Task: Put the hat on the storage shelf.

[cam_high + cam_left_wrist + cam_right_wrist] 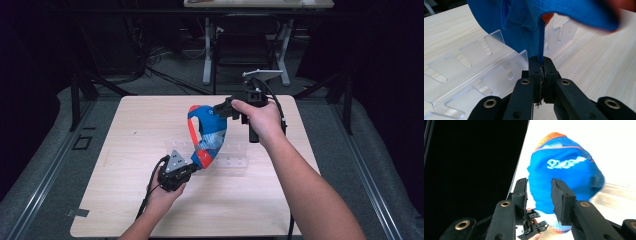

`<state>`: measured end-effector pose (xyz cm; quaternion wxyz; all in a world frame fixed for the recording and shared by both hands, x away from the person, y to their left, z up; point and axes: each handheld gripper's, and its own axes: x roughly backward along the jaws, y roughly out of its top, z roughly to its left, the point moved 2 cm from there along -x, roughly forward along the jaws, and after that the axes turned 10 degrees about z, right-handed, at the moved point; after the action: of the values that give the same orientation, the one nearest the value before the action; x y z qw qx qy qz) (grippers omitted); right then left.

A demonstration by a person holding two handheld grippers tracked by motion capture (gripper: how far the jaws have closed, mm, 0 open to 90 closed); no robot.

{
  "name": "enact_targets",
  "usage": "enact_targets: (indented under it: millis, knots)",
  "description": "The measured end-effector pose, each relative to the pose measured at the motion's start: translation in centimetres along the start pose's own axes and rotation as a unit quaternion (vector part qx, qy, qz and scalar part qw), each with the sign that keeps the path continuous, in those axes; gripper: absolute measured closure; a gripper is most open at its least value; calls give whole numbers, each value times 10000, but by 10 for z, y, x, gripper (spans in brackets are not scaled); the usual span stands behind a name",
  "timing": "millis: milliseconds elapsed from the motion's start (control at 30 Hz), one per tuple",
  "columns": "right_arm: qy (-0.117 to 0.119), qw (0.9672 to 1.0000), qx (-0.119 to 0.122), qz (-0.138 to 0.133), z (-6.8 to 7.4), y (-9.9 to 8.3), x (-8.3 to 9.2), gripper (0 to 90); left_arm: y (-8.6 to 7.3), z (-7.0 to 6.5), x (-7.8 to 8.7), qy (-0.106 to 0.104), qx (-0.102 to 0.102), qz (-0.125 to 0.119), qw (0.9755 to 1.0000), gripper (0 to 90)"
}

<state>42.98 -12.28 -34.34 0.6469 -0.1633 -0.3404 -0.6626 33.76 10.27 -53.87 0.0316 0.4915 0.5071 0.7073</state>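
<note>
Blue sock (210, 135) above clear acrylic rack (235, 161)

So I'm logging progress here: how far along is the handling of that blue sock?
Done: the blue sock is lifted off the table. In hand: the left hand-held gripper clamps its edge; the right hand-held gripper stands open at the far end. Left: apparently placing it on the clear rack.

Setting: lab recording bay | Evidence: lone wooden table (125, 200) on grey floor (45, 165), black-curtained surround, loose cables (165, 75), desk legs (207, 50) behind.
</note>
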Motion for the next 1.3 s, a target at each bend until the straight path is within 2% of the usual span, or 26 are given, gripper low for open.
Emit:
enact_targets:
  millis: [433, 1033, 1200, 1300]
  knots:
    - [22, 9999, -127, -81, -12, -2, 14, 657, 0, 1, 0, 31, 37, 19, 10000, 876]
    - [35, 9999, -123, -107, -13, -3, 17, 656, -2, 2, 1, 96, 55, 77, 9999, 860]
    - [11, 9999, -107, -95, -14, -3, 17, 650, -6, 3, 3, 125, 68, 73, 9999, 825]
    - [18, 9999, -109, -114, -15, -3, 18, 649, -9, 6, 5, 149, 121, 24, 9998, 761]
